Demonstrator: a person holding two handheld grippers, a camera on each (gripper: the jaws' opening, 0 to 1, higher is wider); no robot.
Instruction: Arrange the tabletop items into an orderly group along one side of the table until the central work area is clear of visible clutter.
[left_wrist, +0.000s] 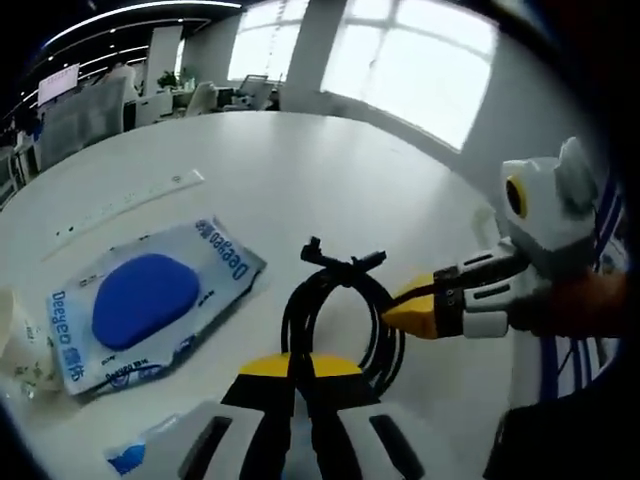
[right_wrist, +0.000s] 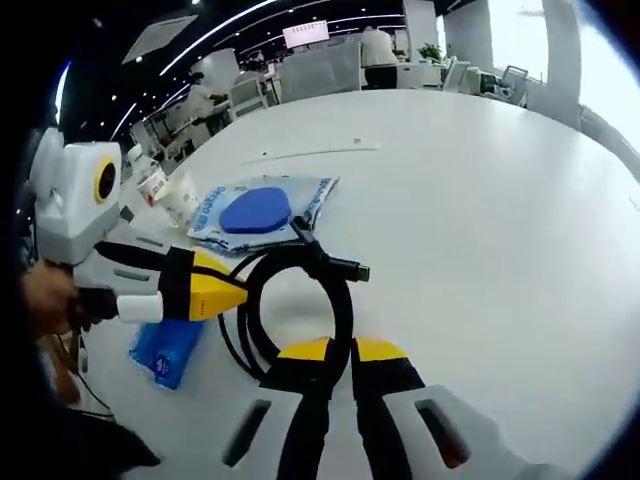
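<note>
White tabletop (left_wrist: 330, 180) under office windows carries the work. Both grippers meet on a coiled black cable (right_wrist: 300, 300) near the middle of the table. The left gripper (left_wrist: 297, 372) has its jaws closed on the near side of the coil, and the right gripper (right_wrist: 340, 352) is likewise clamped on the loop from its own side. Just beyond the coil lies a blue wipes pack (left_wrist: 150, 300), with a white ruler (left_wrist: 130, 200) farther off and a small blue packet (right_wrist: 168, 350) near the table edge. I judge the step in hand to be carrying the cable to the side group. The next move likely calls for lifting together, keeping the loops from springing open, then setting it beside the pack.
</note>
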